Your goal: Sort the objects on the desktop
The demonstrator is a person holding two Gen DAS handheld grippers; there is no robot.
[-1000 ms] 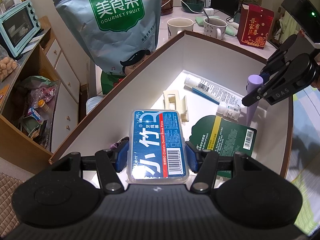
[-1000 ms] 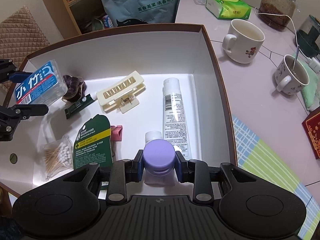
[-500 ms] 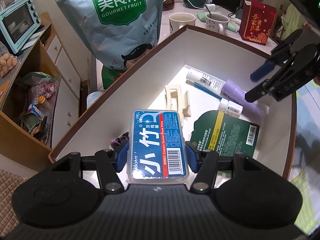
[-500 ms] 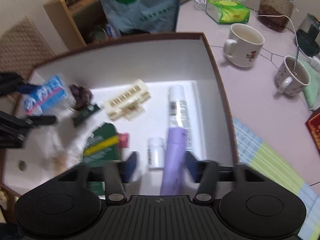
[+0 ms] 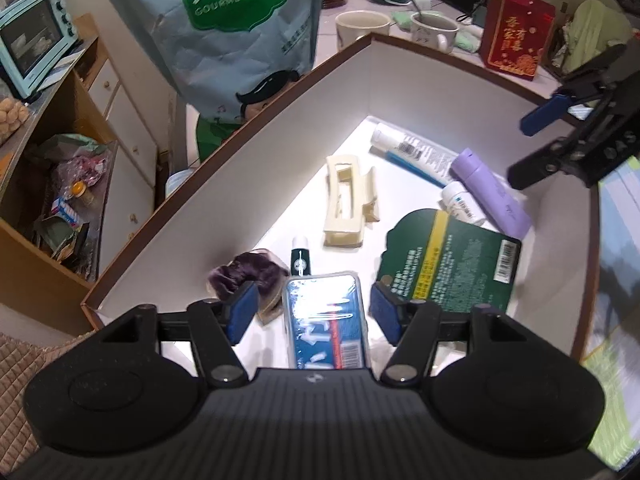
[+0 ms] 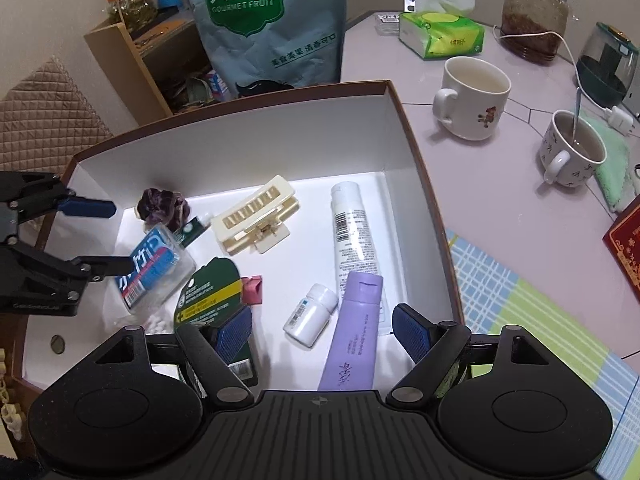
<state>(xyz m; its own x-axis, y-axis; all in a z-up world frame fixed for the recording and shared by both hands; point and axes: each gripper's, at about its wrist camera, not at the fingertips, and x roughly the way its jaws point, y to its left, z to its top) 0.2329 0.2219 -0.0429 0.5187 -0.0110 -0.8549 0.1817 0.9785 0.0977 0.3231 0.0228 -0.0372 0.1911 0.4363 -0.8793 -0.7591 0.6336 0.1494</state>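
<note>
Pale pink tabletop (image 6: pixel 492 200) holds a white-lined box (image 6: pixel 256 136), with a big snack bag (image 6: pixel 264 20) standing behind it and two mugs to its right. At the box's left end, the left gripper (image 6: pixel 114 240) hangs with jaws spread, the blue floss-pick case (image 6: pixel 154 268) tilted between them, untouched. Near the right wall, the right gripper (image 6: pixel 322 330) also gapes open above the purple tube (image 6: pixel 356 336), which lies flat beside a small white bottle (image 6: pixel 310 314) and a white tube (image 6: pixel 352 236).

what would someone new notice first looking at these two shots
A white-lined box full of toiletries fills both views. In it, a lavender tube lies between the right gripper's open fingers, and a blue floss-pick case tilts by the open left gripper. Behind the box stands a big Gourmet Fruit bag.
</note>
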